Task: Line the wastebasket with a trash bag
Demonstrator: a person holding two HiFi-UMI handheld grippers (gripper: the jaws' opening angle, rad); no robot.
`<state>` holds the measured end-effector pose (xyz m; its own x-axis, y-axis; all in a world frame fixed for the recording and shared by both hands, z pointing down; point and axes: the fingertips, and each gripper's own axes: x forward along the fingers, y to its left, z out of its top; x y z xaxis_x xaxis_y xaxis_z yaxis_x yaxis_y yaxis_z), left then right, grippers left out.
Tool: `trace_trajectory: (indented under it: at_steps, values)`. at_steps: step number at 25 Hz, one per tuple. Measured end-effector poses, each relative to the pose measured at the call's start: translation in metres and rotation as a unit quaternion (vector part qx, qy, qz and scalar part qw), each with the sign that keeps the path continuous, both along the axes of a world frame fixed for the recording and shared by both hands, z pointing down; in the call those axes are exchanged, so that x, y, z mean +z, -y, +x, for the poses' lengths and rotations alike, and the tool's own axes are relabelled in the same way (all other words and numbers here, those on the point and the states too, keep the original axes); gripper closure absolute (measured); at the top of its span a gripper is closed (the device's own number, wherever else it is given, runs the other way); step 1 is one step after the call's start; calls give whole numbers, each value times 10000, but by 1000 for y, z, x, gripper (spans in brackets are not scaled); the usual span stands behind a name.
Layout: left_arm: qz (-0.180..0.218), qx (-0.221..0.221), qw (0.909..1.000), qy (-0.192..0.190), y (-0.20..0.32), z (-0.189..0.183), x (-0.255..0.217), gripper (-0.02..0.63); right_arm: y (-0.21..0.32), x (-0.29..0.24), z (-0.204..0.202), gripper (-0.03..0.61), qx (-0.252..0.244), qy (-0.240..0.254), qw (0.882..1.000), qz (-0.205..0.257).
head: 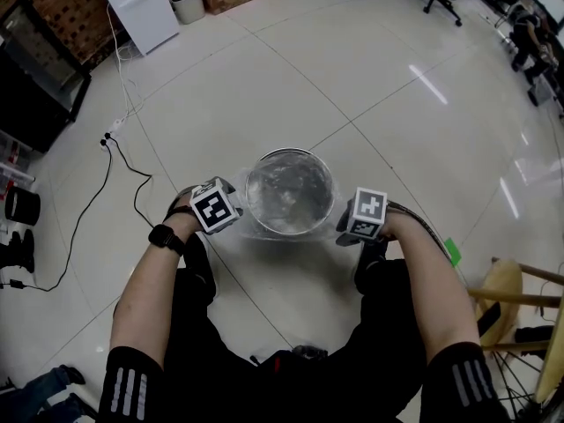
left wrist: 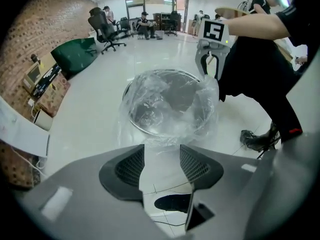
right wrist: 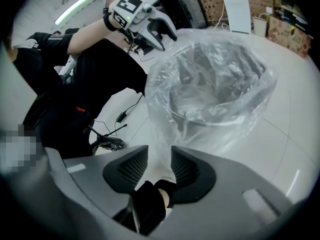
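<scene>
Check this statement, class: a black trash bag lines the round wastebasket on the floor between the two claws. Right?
No. The trash bag is clear, not black; the left gripper view shows it. It lines the round wastebasket on the floor between the left claw and the right claw.

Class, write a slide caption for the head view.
Left hand-held gripper and right hand-held gripper flank a wastebasket lined with a clear trash bag.

Left gripper [left wrist: 162, 150]: jaws apart, only floor [left wrist: 90, 109] between.
Wastebasket [left wrist: 139, 127]: just ahead, round, upright.
Trash bag [left wrist: 205, 100]: clear, crumpled, draped over rim.
Right gripper [left wrist: 210, 74]: above far rim, jaws parted, pointing down.
</scene>
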<state>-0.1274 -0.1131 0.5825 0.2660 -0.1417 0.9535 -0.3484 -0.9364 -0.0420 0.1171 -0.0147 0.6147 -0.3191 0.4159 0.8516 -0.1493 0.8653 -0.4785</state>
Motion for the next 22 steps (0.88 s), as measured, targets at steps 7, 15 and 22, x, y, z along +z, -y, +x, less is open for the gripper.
trace_trajectory:
  at_steps: [7,15,22]
  values:
    - [-79,196,9998,-2,-1,11,11,376,27,-57,5,423,80,411,9983,397]
    - [-186,400,9990,101,-9,17,16,376,51,-94,15,404,476,652,9953,539]
    - [-18,520,9986,57,0,19,12,367,97,-70,-7,275,176,874,9742,2074]
